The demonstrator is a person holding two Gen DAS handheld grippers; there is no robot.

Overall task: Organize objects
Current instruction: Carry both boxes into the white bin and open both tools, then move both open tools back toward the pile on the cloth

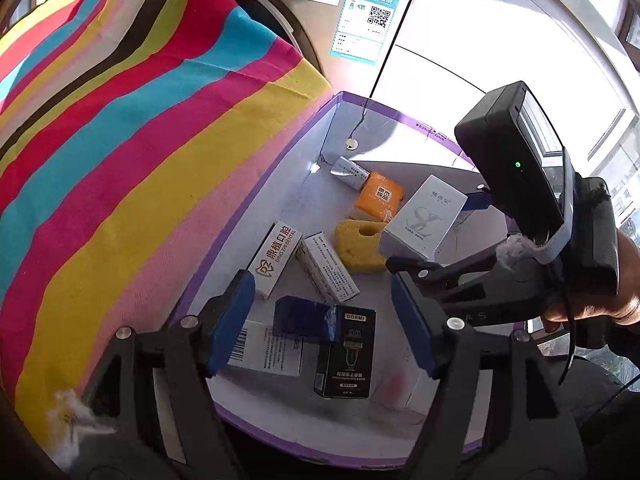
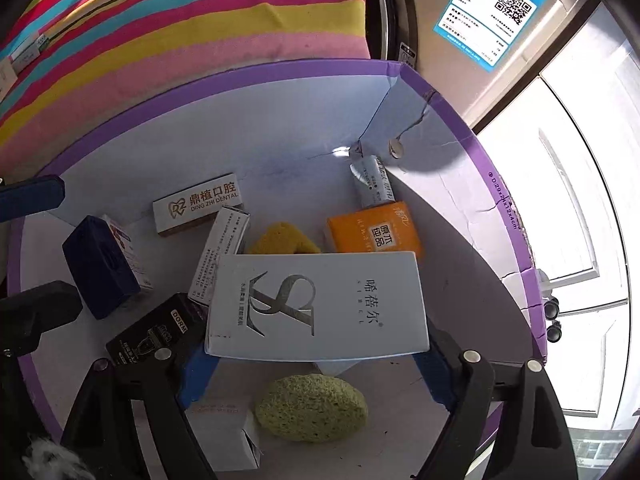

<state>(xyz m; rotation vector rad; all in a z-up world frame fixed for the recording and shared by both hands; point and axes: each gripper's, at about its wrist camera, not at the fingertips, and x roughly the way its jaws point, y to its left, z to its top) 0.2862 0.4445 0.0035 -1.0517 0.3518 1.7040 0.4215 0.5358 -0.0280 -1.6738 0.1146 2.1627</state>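
Holding one white box, two claws.

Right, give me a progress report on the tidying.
Done: the purple-rimmed box already holds the dental box, orange pack, black box, yellow sponge and green sponge. In hand: the right gripper is shut on a white box above it; the left gripper is open, holding nothing. Left: setting that down, plus small boxes on the striped cloth.
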